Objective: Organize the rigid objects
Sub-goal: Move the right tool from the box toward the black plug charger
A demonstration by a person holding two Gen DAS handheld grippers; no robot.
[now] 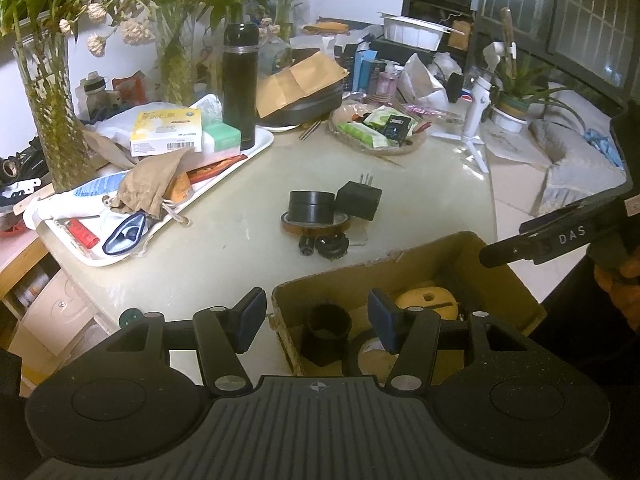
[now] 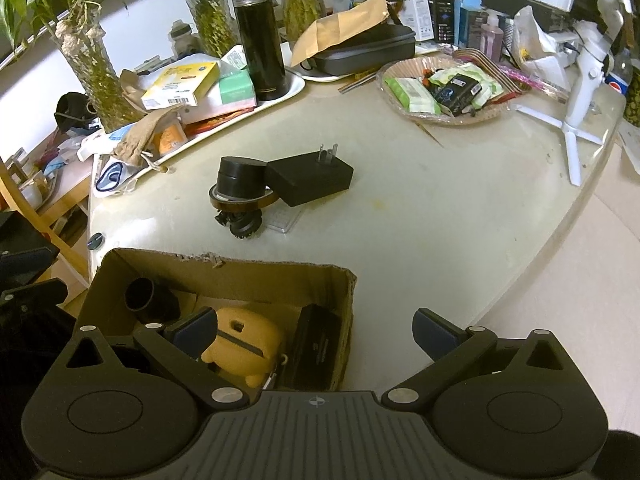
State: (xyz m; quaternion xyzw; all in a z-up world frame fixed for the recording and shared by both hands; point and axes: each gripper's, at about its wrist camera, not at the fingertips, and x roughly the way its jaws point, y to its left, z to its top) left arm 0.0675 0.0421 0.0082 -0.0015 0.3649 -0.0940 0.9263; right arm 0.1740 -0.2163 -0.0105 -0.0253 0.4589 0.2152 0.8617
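Both claws spread, empty: left claw (image 1: 317, 320) and right claw (image 2: 316, 332) over cardboard box (image 2: 224, 270); black adapter (image 2: 310, 182) beyond on tabletop (image 2: 420, 216).

Blk charger (image 2: 310, 178), amber tape (image 2: 244, 200)

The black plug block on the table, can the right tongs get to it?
Probably yes. The right tongs are open and empty, and bare table lies between them and the plug block, which leans against the tape rolls.

Pale table (image 2: 420, 208), cardboard box (image 2: 240, 276), tape roll (image 2: 240, 200), charger (image 2: 312, 180), white tray (image 1: 224, 160)
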